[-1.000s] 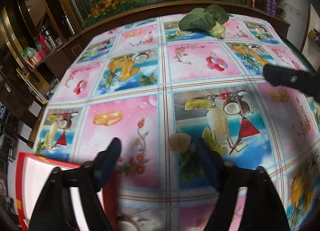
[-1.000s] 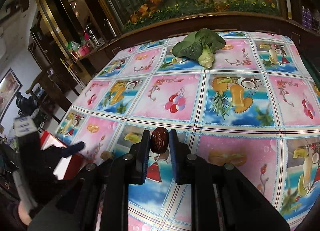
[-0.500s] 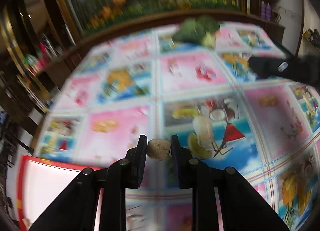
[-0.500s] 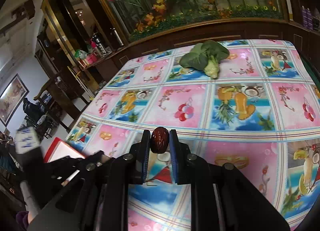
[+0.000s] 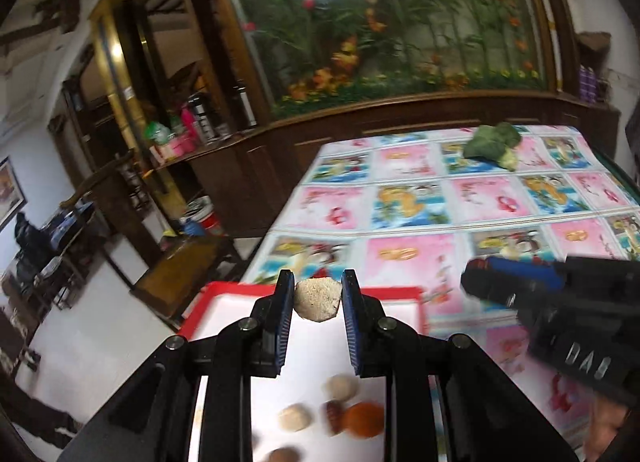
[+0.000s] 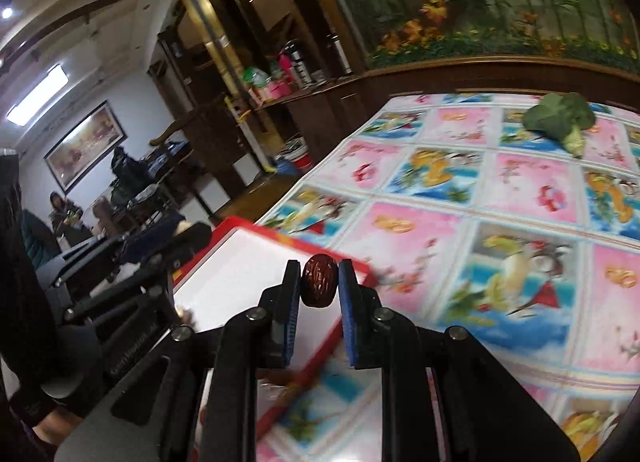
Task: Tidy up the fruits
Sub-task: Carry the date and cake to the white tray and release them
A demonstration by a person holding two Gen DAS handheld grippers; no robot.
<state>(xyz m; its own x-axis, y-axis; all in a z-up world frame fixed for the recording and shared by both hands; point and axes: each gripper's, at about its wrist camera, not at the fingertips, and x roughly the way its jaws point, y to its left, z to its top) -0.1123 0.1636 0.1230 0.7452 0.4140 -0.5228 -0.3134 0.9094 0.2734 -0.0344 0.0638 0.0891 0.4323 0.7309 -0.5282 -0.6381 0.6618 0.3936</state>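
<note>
— What is sitting in the red tray [image 5: 404, 291]?
— Small round fruits [image 5: 339, 414], seen only from the left side. The left tongs [image 5: 316, 298] are squeezing a pale fruit [image 5: 317, 299] above it.
— And the right tongs [image 6: 319, 280]?
— Squeezing a brown date [image 6: 318, 280] over the tray's near edge.

— Where is there room on the tray?

— My left gripper [image 5: 317, 300] hangs over the red-rimmed tray [image 5: 404, 292]. Its white floor at frame centre lies bare; toward the lower middle, small round fruits [image 5: 340, 388] crowd it, an orange one [image 5: 363, 420] among them.

— What blocks you?

— My right gripper [image 5: 520, 282] reaches in from the right edge, near the tray's right rim. In the right wrist view my left gripper [image 6: 160, 246] fills the middle left, over the tray's left side.

— And the surface?

— Its patterned cloth [image 6: 520, 190] runs open across the right half, with only a leafy green vegetable [image 6: 560, 118] at upper right.
</note>
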